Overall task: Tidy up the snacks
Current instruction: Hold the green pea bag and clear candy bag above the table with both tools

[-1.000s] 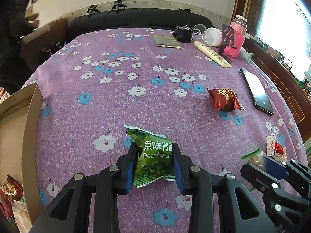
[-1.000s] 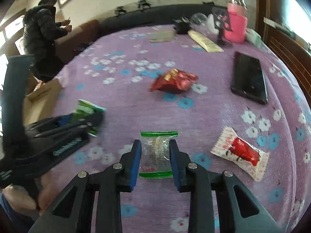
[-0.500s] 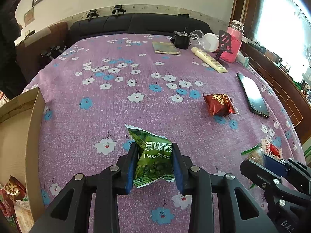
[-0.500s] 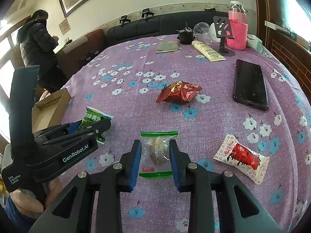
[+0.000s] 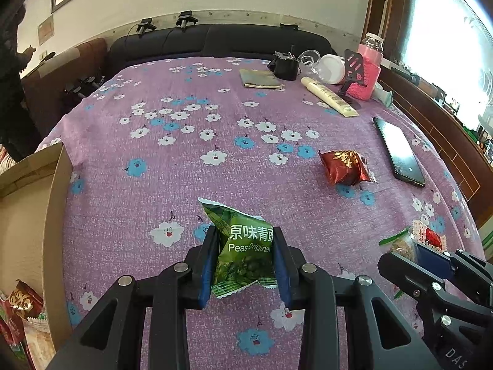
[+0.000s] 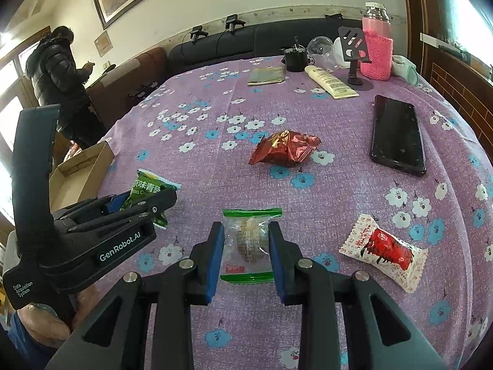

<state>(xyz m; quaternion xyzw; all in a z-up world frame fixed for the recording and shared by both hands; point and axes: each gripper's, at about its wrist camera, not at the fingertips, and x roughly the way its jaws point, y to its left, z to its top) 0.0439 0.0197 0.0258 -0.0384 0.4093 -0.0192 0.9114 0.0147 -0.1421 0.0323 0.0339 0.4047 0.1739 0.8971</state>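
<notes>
Pea packet point(image 5: 245, 252) stands upright, long axis vertical, pinched in your left gripper point(image 5: 245, 260); your right gripper point(image 6: 246, 248) clamps the clear cake packet point(image 6: 249, 242).

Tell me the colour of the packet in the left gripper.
Green pea packet with white lettering; clearest in the left wrist view.

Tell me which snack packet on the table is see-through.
The clear packet with green ends, gripped by the right gripper. The others are opaque green, red foil, and white-and-red.

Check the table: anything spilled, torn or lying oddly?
Nothing spilled or torn. A black smartphone lies flat among the loose snacks, beside the crinkled red foil packet on the purple floral tablecloth; it is no snack.
</notes>
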